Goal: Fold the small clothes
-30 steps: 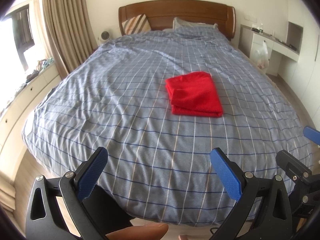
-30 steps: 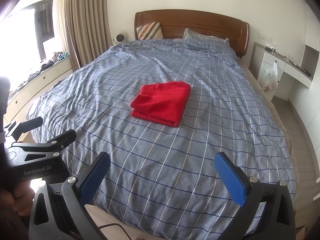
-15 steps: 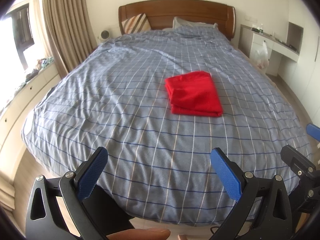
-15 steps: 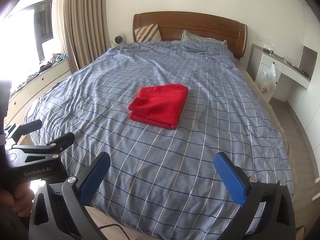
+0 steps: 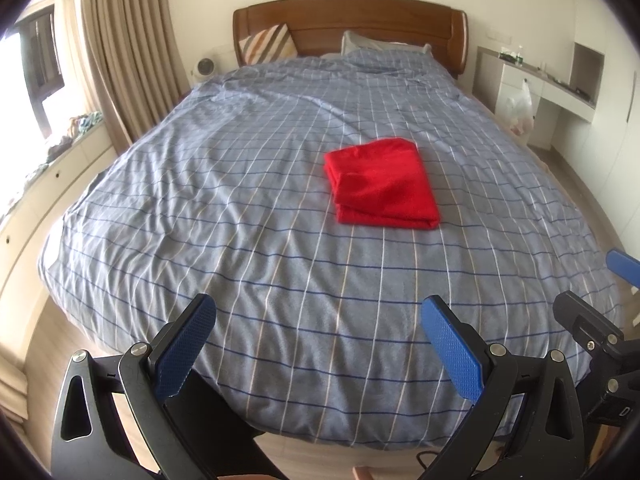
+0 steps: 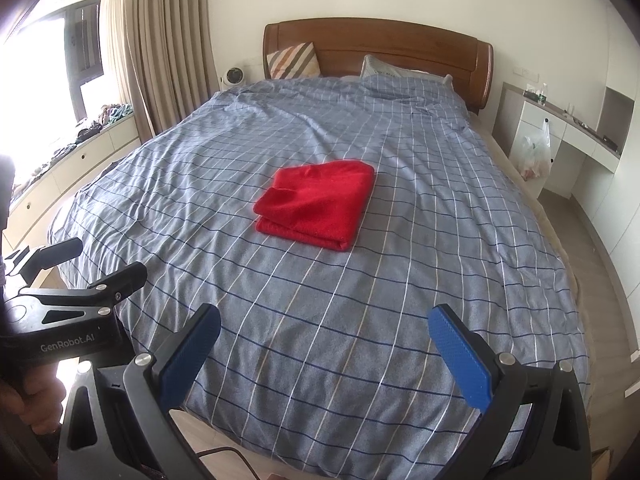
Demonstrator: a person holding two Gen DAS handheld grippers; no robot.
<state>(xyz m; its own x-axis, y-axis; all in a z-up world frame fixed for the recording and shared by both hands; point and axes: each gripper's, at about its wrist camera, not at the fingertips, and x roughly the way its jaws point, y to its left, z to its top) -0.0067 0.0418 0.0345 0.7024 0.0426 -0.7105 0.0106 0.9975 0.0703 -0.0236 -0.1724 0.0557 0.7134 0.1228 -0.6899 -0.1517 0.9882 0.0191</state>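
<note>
Red garment (image 5: 382, 186) lies folded in a neat rectangle mid-bed, slightly right of centre in the left wrist view, on the blue checked duvet (image 5: 248, 216). Stacked layers show at the near edge, a rounded fold at the near right corner. Long axis runs roughly near-to-far toward the headboard (image 5: 348, 20), skewed a little; in the right wrist view it angles to the far right. Looks soft, light, limp, knit-like, probably not slippery; layers would likely slide apart if pinched at one corner, so best hold is probably the thick folded near edge, both layers together, or two corners at once. Folding looks done or nearly done. Left claw (image 5: 318, 344) is released, pads spread wide, hanging off the near end of the bed, well apart from the garment. Right claw (image 6: 334, 350) likewise spread and empty. Striped pillow (image 6: 294, 60) at the far left.
</note>
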